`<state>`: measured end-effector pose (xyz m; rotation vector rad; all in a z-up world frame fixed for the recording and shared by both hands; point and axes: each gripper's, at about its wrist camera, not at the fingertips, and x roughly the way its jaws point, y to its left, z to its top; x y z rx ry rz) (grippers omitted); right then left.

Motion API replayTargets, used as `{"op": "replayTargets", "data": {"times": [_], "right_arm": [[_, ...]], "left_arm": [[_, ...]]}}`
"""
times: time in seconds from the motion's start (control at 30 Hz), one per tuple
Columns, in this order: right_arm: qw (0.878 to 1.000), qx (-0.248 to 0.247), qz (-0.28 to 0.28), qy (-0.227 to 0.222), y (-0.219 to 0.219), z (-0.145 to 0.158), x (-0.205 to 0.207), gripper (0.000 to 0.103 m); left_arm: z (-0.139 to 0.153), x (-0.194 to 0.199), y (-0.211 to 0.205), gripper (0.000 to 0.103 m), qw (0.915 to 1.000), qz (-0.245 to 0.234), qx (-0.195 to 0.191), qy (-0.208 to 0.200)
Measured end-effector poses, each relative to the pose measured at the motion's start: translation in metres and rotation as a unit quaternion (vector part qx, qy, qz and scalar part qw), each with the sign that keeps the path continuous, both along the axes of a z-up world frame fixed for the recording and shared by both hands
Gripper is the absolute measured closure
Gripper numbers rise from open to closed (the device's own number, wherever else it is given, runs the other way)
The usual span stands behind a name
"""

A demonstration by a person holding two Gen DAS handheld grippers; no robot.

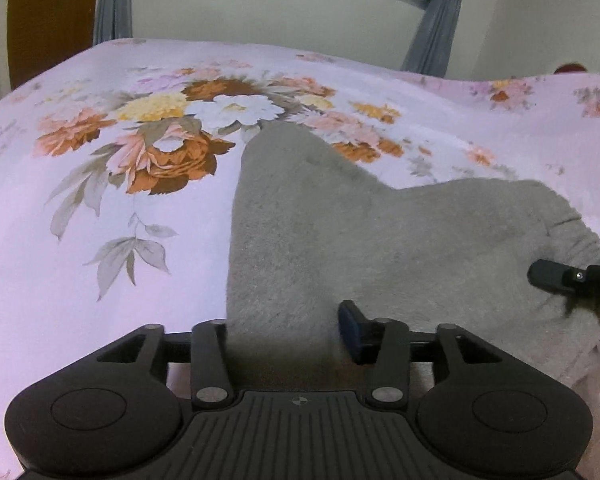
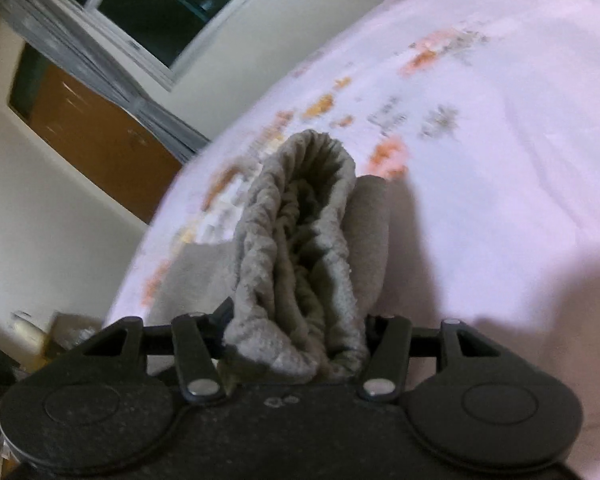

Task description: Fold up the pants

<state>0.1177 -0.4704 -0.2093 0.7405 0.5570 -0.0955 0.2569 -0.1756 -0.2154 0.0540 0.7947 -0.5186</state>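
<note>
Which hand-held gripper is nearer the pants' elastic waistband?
Right. The right hand-held gripper is clamped on the elastic waistband; the left hand-held gripper grips the gray pants away from it.

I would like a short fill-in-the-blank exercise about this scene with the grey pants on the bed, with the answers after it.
1. The pants are ____ in colour.
2. They lie on a bed sheet printed with ____.
3. The elastic waistband is bunched between the fingers of the ____ gripper.
4. The left gripper has pants fabric between its ____.

Missing words: grey; flowers; right; fingers
</note>
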Motion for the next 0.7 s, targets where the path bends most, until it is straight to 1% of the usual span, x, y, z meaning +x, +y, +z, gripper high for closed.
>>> {"op": "replayTargets", "data": {"times": [0.03,0.07,0.1,0.13,0.17,0.23,0.27,0.3,0.37,0.43,0.47,0.53,0.63,0.7], "right_arm": [[1.0,-0.008,-0.006,0.005,0.001,0.0,-0.001,0.036],[1.0,-0.013,-0.016,0.013,0.002,0.002,-0.002,0.034],[0.999,-0.019,-0.028,0.02,0.001,0.003,-0.003,0.03],[0.999,-0.025,-0.032,0.023,0.001,0.005,-0.005,0.03],[0.999,-0.033,-0.032,0.028,0.001,0.007,-0.006,0.03],[0.997,-0.06,-0.041,0.033,0.005,0.015,-0.01,0.025],[0.995,-0.08,-0.051,0.029,0.008,0.022,-0.013,0.025],[0.993,-0.101,-0.065,0.023,0.011,0.03,-0.017,0.022],[0.989,-0.128,-0.075,0.014,0.017,0.044,-0.023,0.021],[0.985,-0.161,-0.063,0.006,0.03,0.056,-0.025,0.026],[0.981,-0.187,-0.051,0.006,0.041,0.063,-0.026,0.027],[0.973,-0.228,-0.032,0.006,0.059,0.07,-0.025,0.04],[0.966,-0.257,-0.014,0.01,0.077,0.073,-0.018,0.047],[0.963,-0.27,-0.004,0.018,0.087,0.07,-0.016,0.048]], "left_arm": [[0.0,-0.001,-0.001,0.047,1.0,0.0,0.008,-0.005],[0.001,-0.001,-0.001,0.037,0.9998,0.005,0.016,-0.005],[0.002,0.0,0.001,0.032,0.9997,0.012,0.023,-0.004],[0.003,0.0,0.003,0.024,0.9993,0.021,0.03,-0.003],[0.004,0.0,0.005,0.02,0.999,0.029,0.035,-0.002],[0.008,-0.001,0.01,0.02,0.9984,0.039,0.04,-0.005],[0.01,-0.004,0.011,0.02,0.9979,0.043,0.047,-0.013],[0.014,-0.007,0.011,0.02,0.9969,0.047,0.057,-0.026],[0.023,-0.016,0.012,0.02,0.9952,0.05,0.069,-0.049],[0.033,-0.023,0.013,0.02,0.9949,0.045,0.065,-0.063],[0.037,-0.026,0.013,0.02,0.995,0.041,0.061,-0.067],[0.045,-0.034,0.01,0.02,0.995,0.035,0.058,-0.074],[0.049,-0.043,0.003,0.02,0.9954,0.024,0.058,-0.072],[0.047,-0.047,-0.002,0.02,0.9955,0.019,0.063,-0.068]]}}
